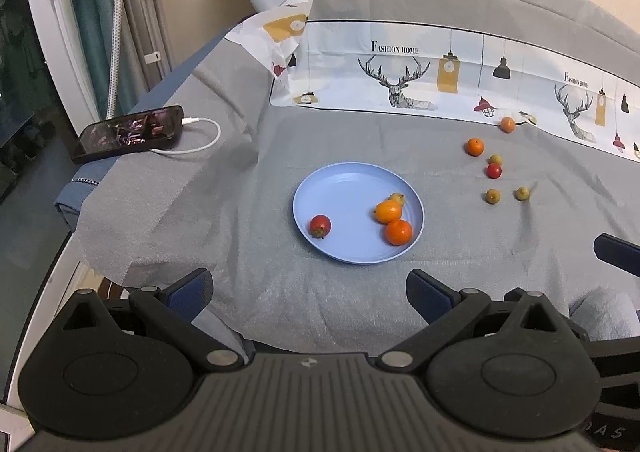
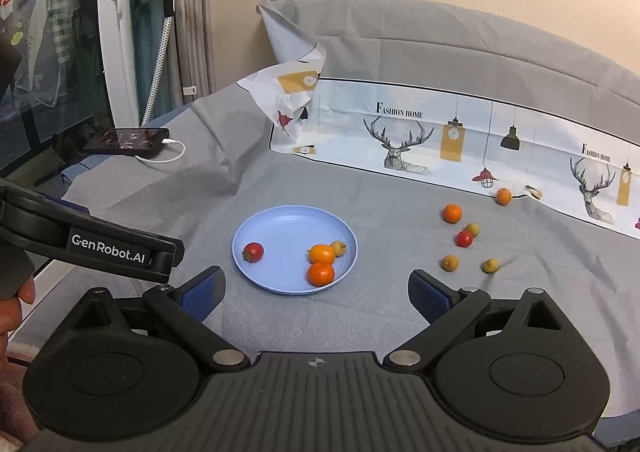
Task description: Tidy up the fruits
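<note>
A light blue plate lies on the grey cloth. In it sit a red tomato, an orange kumquat, a round orange and a small yellow-green fruit. To the right, several loose fruits lie on the cloth: an orange, a red tomato, another orange fruit and small yellow-green ones. My left gripper is open, near side of the plate, holding nothing. My right gripper is open too.
A phone on a white charging cable lies at the left edge. A printed cloth with deer and lamps runs along the back. The left gripper's body shows at the left in the right wrist view, with a hand below.
</note>
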Action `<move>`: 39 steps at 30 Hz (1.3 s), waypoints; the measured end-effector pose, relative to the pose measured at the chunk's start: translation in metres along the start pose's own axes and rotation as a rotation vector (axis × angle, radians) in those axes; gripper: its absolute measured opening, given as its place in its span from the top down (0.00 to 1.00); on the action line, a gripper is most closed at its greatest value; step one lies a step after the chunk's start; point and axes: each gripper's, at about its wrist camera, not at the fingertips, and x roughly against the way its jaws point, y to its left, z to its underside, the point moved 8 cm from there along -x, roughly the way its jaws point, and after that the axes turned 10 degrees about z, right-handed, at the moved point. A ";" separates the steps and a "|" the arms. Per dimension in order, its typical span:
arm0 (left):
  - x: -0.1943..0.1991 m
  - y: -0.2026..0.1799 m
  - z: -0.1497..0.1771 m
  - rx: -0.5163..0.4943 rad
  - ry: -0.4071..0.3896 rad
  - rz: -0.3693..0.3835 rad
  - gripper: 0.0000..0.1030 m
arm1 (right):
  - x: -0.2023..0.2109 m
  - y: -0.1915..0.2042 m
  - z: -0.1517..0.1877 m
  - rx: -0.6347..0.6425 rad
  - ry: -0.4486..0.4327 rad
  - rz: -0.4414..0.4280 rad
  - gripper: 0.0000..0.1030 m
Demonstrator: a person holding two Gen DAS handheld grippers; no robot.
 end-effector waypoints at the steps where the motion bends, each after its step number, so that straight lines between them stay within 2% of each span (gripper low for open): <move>1: 0.001 -0.001 0.000 -0.001 -0.001 0.000 0.00 | 0.000 0.001 0.000 0.001 0.000 0.000 0.05; 13: 0.000 0.001 0.001 -0.001 0.002 0.003 0.00 | 0.000 0.002 0.000 0.006 0.004 0.000 0.05; 39: -0.027 0.008 0.005 0.011 0.064 0.006 0.00 | -0.021 0.004 0.007 0.007 0.064 -0.008 0.05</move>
